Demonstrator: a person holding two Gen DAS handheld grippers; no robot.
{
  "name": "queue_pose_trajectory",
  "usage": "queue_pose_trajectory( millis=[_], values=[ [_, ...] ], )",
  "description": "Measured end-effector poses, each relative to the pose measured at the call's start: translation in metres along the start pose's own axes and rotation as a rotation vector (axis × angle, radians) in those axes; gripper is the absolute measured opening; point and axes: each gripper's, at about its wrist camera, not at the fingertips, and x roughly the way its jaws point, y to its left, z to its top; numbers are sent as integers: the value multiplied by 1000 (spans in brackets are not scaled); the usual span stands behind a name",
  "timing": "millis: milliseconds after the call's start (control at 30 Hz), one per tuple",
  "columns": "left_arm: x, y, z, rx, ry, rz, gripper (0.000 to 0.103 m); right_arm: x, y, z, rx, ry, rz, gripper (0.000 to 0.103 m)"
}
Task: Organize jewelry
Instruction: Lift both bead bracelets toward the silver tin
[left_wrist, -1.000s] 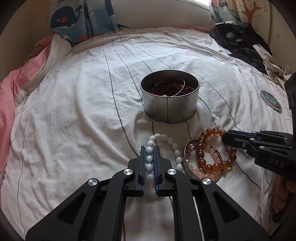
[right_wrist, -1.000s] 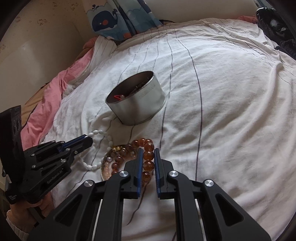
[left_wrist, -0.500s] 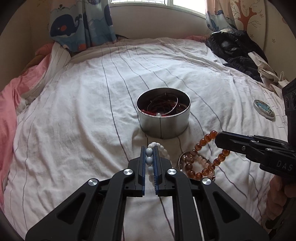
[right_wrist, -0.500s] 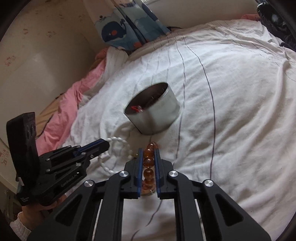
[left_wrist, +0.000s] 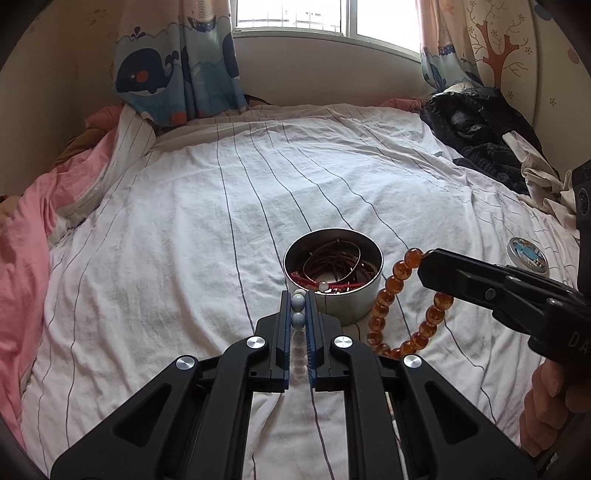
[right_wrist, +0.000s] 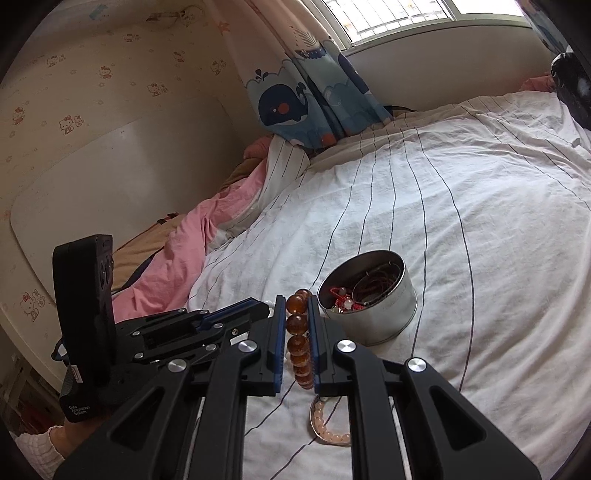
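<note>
The left gripper (left_wrist: 298, 308) is pinching the white bead bracelet (left_wrist: 297, 302) just in front of the round tin (left_wrist: 364, 295) on the bed (left_wrist: 184, 240). The right gripper (right_wrist: 296, 325) is clamping the amber bead bracelet (right_wrist: 297, 325), dangling beside the tin.

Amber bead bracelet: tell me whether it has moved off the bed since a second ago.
Yes. The amber bead bracelet has gone up: it lay on the sheet, and now hangs from the right gripper beside the tin.
</note>
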Motion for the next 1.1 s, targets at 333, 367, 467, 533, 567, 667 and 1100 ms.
queue_pose_trajectory(
  millis=[333, 367, 467, 533, 567, 667, 1100],
  values=[
    [4, -2, 29, -13, -61, -11, 7, 7, -11, 26, -4, -39, 1, 12],
    [4, 0, 32, -18, -66, -16, 7, 8, -12, 27, -2, -41, 2, 12],
    [4, 5, 39, -41, -82, -34, 7, 9, -15, 29, 2, -44, 3, 12],
    [5, 8, 43, -58, -89, -45, 7, 10, -17, 31, 8, -45, 0, 12],
    [6, 9, 45, -63, -91, -49, 7, 11, -18, 32, 12, -47, 0, 12],
    [9, 9, 49, -71, -93, -60, 7, 11, -22, 37, 17, -56, 1, 12],
    [37, -11, 58, -91, -95, -145, 7, 14, -35, 42, 40, -69, -14, 12]
  ],
)
